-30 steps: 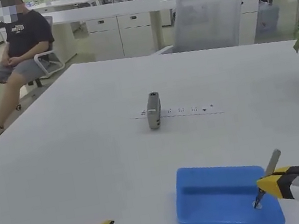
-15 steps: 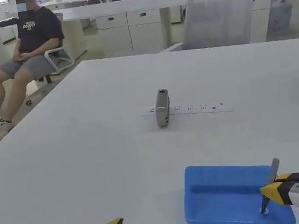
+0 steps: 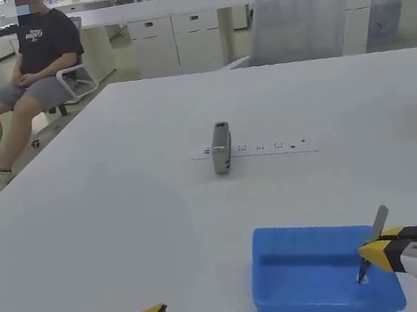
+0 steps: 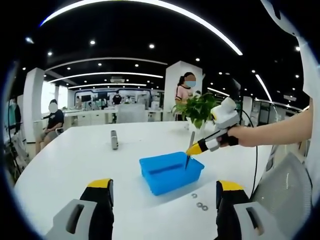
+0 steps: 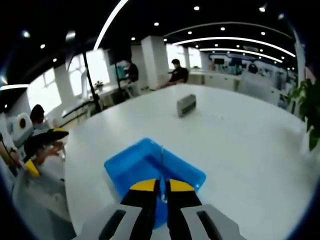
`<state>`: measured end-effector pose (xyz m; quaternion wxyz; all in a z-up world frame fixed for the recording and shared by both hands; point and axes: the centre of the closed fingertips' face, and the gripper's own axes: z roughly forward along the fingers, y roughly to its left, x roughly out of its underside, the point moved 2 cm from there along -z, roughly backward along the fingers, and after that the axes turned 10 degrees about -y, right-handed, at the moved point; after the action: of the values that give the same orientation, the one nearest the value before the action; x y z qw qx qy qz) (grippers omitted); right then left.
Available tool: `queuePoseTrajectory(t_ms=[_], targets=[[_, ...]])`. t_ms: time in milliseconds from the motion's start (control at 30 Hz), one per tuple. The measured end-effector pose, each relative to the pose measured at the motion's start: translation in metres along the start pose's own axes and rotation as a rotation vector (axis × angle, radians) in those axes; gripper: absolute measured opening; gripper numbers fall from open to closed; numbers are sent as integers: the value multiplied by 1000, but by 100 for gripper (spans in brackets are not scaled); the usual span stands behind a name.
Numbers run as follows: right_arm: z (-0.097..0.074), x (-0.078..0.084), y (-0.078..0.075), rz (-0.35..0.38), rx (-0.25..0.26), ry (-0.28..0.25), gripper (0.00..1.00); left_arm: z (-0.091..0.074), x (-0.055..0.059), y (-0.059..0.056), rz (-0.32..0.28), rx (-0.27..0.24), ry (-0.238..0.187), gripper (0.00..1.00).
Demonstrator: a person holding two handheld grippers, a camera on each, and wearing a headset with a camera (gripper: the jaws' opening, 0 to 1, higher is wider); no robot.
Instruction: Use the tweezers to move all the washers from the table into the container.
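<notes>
Jaws of the right gripper (image 5: pixel 161 187) clench the tweezers (image 3: pixel 379 222), tips inside the container (image 3: pixel 293 266); left gripper (image 4: pixel 162 189), near left, gapes wide.

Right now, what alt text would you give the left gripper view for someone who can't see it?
The right gripper holds tweezers tip-down in a blue container on a white table. Three washers lie on the table beside it, and the left gripper frames the foreground with open, yellow-tipped jaws.
</notes>
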<state>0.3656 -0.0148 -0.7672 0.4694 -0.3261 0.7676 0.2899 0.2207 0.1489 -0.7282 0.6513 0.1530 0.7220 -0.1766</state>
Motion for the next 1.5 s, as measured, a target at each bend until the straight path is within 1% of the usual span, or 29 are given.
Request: queuePoseTrajectory(t_ms=[133, 233, 333, 367, 567, 633, 733, 833, 900, 1000, 1133, 1267, 1500], targets=[[-5, -6, 3, -2, 0, -17, 3, 0, 0, 1, -3, -2, 0, 85], [-11, -10, 9, -4, -5, -28, 3, 0, 1, 1, -7, -5, 3, 85], [-20, -12, 15, 19, -13, -51, 3, 0, 1, 1, -9, -2, 1, 85], [-25, -13, 20, 32, -18, -59, 3, 0, 1, 1, -9, -1, 1, 85], [-45, -10, 35, 58, -21, -79, 3, 0, 2, -1, -10, 10, 8, 84], [-47, -9, 35, 62, -18, -90, 3, 0, 2, -1, -7, 12, 6, 84], [-42, -7, 27, 70, -4, -87, 3, 0, 2, -2, -11, 16, 7, 84], [-33, -13, 20, 100, 5, -121, 3, 0, 2, -2, -10, 18, 8, 84], [-26, -13, 16, 101, 8, -119, 3, 0, 4, -2, -6, 14, 16, 83], [-11, -7, 9, 101, 18, -96, 3, 0, 3, 0, -3, 7, 14, 83], [0, 5, 2, 82, 23, -47, 3, -1, 3, 2, -5, -3, 14, 83], [4, 11, -1, 56, 29, -20, 3, -1, 3, 3, -3, -10, 15, 83], [4, 10, -10, 53, 44, -34, 3, -1, 4, 2, 2, -8, 22, 83]])
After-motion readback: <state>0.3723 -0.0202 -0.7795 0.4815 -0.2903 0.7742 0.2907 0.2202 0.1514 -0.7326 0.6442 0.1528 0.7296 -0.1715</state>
